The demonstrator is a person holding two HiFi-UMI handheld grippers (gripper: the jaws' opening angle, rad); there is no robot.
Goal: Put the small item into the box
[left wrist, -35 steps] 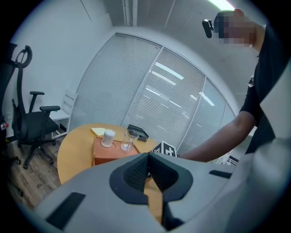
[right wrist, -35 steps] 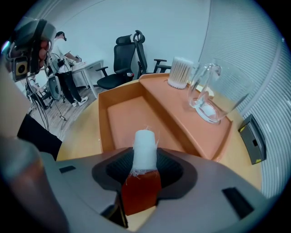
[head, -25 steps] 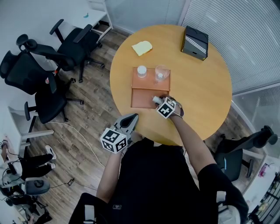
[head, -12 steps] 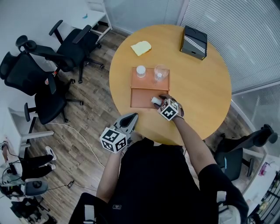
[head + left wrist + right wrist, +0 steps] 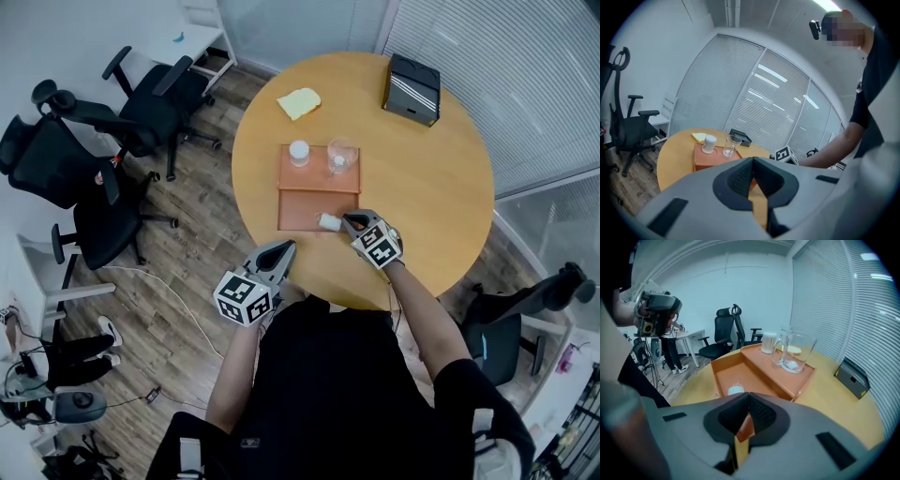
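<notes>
Legible text: none | Signs: black-and-white square patterns on left gripper's white marker cube (image 5: 244, 299), lower centre, and right gripper's white marker cube (image 5: 379, 246), centre | Brands, numbers: none readable

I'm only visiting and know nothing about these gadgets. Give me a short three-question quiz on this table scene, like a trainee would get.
1. True or false: the small white item lies in the lower compartment of the orange box.
2. Where does the clear glass stand? A) on the box's raised part B) on the bare table C) on the floor
3. Fill in: the right tongs hold ____.

Key: 1 true. 2 A. 3 nothing; they have just been closing with nothing between them and are now shut.
</notes>
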